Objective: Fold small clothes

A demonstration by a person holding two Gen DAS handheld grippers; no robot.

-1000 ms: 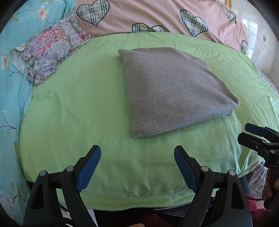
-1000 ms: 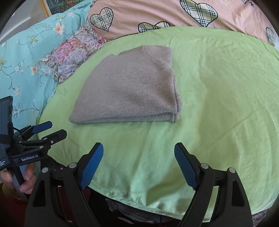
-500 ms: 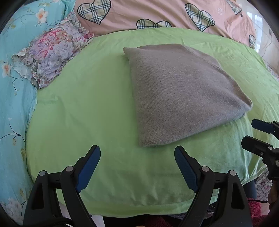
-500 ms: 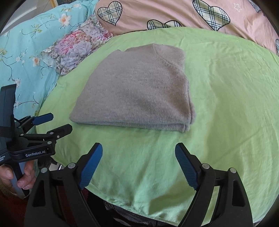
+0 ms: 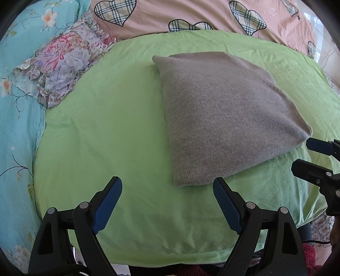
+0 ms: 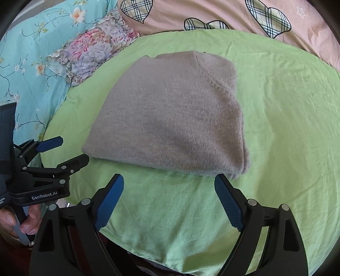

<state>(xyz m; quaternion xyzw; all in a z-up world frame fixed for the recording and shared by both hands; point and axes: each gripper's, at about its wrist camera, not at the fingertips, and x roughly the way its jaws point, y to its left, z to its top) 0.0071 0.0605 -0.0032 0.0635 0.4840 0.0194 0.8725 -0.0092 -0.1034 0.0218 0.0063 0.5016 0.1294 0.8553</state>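
Note:
A grey knitted garment (image 5: 223, 114) (image 6: 172, 118) lies folded into a thick flat pack on the green sheet (image 5: 102, 131) (image 6: 286, 118). My left gripper (image 5: 167, 191) hovers open just short of the pack's near left corner, with nothing between its blue pads. My right gripper (image 6: 170, 189) hangs open just short of the pack's near folded edge, also empty. Each gripper shows at the edge of the other's view: the right gripper (image 5: 308, 155) by the pack's right corner, the left gripper (image 6: 68, 150) by its left corner. A hand (image 6: 23, 220) holds the left one.
A floral cushion (image 5: 61, 65) (image 6: 93, 48) lies at the sheet's far left, on a turquoise flowered cover (image 5: 17, 118). A pink cover with plaid hearts (image 5: 191, 17) runs along the back. The sheet's front edge (image 5: 170, 256) drops off right below the grippers.
Both grippers have come closer to the folded grey garment, which now looks larger and nearer their pads. Their jaws stay wide open. The garment itself has not moved.

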